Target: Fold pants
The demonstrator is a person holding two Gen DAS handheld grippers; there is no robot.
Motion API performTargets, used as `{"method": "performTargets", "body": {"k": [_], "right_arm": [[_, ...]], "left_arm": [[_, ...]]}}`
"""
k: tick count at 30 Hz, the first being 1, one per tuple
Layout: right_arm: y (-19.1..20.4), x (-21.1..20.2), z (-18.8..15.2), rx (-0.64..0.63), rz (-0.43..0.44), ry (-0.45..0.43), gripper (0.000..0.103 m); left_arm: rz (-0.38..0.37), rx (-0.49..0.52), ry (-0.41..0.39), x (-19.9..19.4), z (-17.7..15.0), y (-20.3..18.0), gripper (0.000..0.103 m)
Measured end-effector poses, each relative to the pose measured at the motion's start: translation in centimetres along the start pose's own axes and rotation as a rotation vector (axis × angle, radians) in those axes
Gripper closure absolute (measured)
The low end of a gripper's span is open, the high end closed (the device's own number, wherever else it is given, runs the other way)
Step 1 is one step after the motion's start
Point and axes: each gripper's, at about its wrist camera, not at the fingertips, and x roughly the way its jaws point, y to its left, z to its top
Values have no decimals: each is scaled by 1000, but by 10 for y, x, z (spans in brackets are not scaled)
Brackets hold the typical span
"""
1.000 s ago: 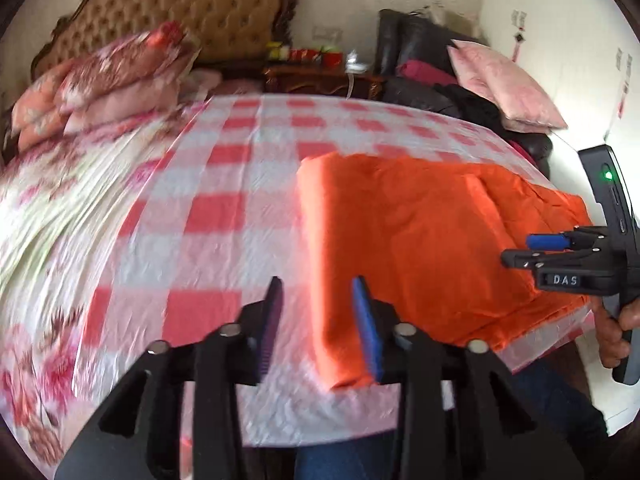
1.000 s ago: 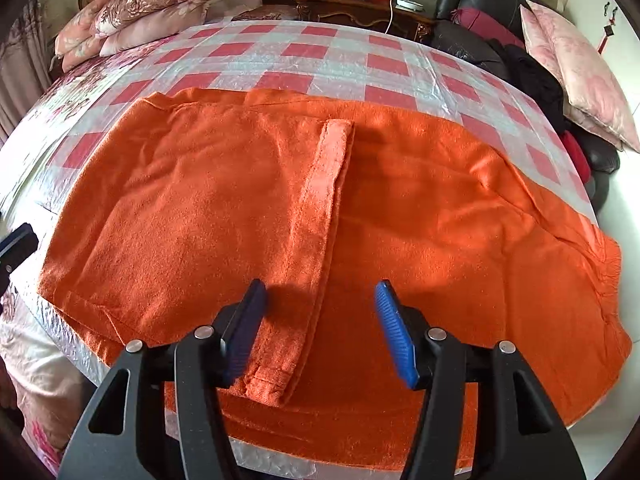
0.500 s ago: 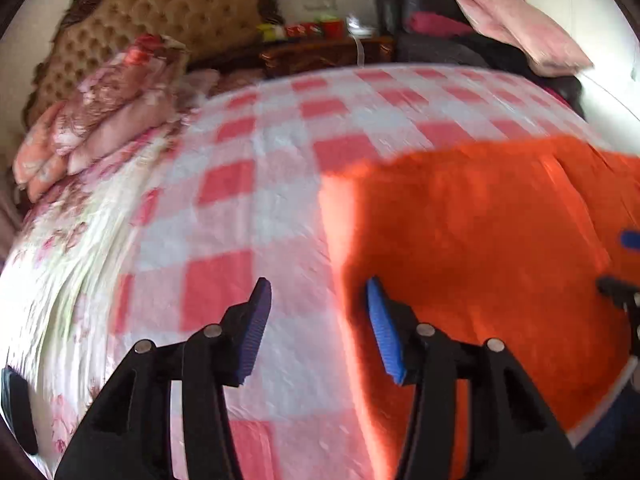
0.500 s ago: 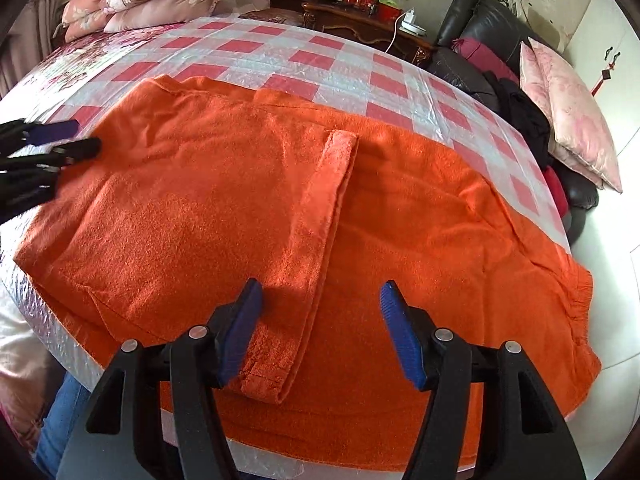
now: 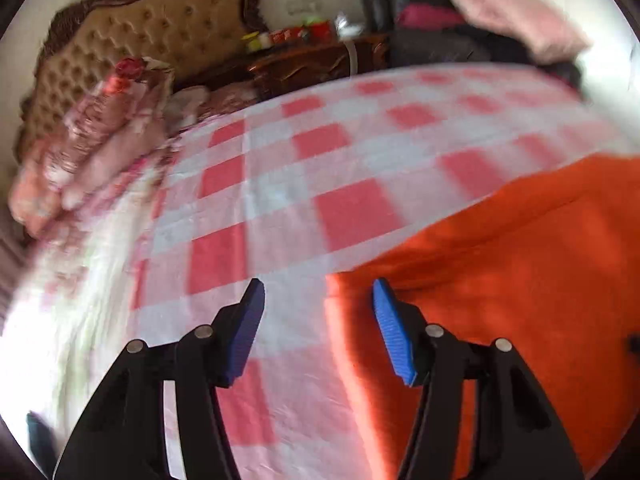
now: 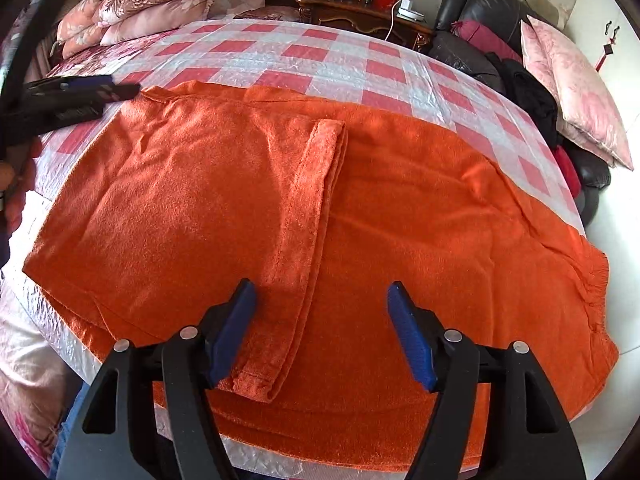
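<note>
Orange pants (image 6: 248, 184) lie folded on the red-and-white checked bed cover (image 6: 304, 52), the leg ends doubled over at the middle and the waistband (image 6: 592, 280) at the right. My right gripper (image 6: 320, 304) hovers above the near edge by the leg hems, its jaws opening with nothing pinched between them. In the left wrist view the left gripper (image 5: 318, 300) hangs over the pants' (image 5: 520, 272) far left corner; its jaws are opening and straddle the corner's edge without pressing it. From the right wrist view the left gripper (image 6: 116, 88) appears at that corner.
Folded floral quilts (image 6: 152, 0) sit at the head of the bed by a tufted headboard (image 5: 160, 40). A dark nightstand (image 6: 360, 16) with small items stands behind. A black sofa (image 6: 488, 12) with pink cushions is at the right. A hand shows at the left edge.
The left gripper has swung along the pants' left edge to the far corner, its view rolling. Both grippers' jaws stand wider than before. The right gripper stayed over the near edge.
</note>
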Motion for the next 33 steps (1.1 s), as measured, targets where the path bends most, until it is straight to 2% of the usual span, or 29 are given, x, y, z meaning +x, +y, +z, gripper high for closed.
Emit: {"method": "performTargets", "body": {"k": [3, 4, 6, 9, 10, 12, 16, 17, 20, 22, 23, 27, 30, 33], "right_arm": [[-1, 1, 1, 8, 5, 12, 35], [-2, 1, 1, 14, 9, 15, 35], [-3, 2, 1, 26, 11, 18, 32], [-5, 3, 2, 40, 16, 25, 31], [-6, 3, 2, 46, 18, 26, 31], [-6, 3, 1, 50, 16, 24, 30], [-7, 2, -2, 51, 10, 19, 28], [-7, 2, -2, 51, 9, 18, 27], [-9, 1, -2, 49, 10, 22, 26], [-17, -3, 2, 100, 7, 6, 27], [-21, -6, 5, 121, 6, -12, 27], [-31, -15, 38, 158, 20, -101, 30], [-33, 6, 61, 167, 45, -65, 38], [-35, 33, 71, 176, 24, -1, 38]], "left_arm": [[32, -150, -88, -24, 8, 16, 37], [17, -170, -119, -36, 8, 16, 35], [-5, -190, -127, -57, 1, 10, 27], [-96, -185, -103, -81, -16, -14, 26], [-105, -178, -98, -87, -24, -24, 26], [-148, -180, -27, -91, -40, -43, 26], [-112, -171, 97, -78, -73, -69, 26], [-103, -191, 75, -81, -79, -70, 25], [-103, -241, 88, -84, -88, -67, 19], [-91, -296, 118, -79, -94, -61, 4], [-109, -343, 135, -77, -97, -56, 2], [-101, -349, 138, -82, -100, -58, 2], [-92, -383, 138, -81, -100, -57, 2], [-97, -385, 139, -81, -100, -56, 2]]}}
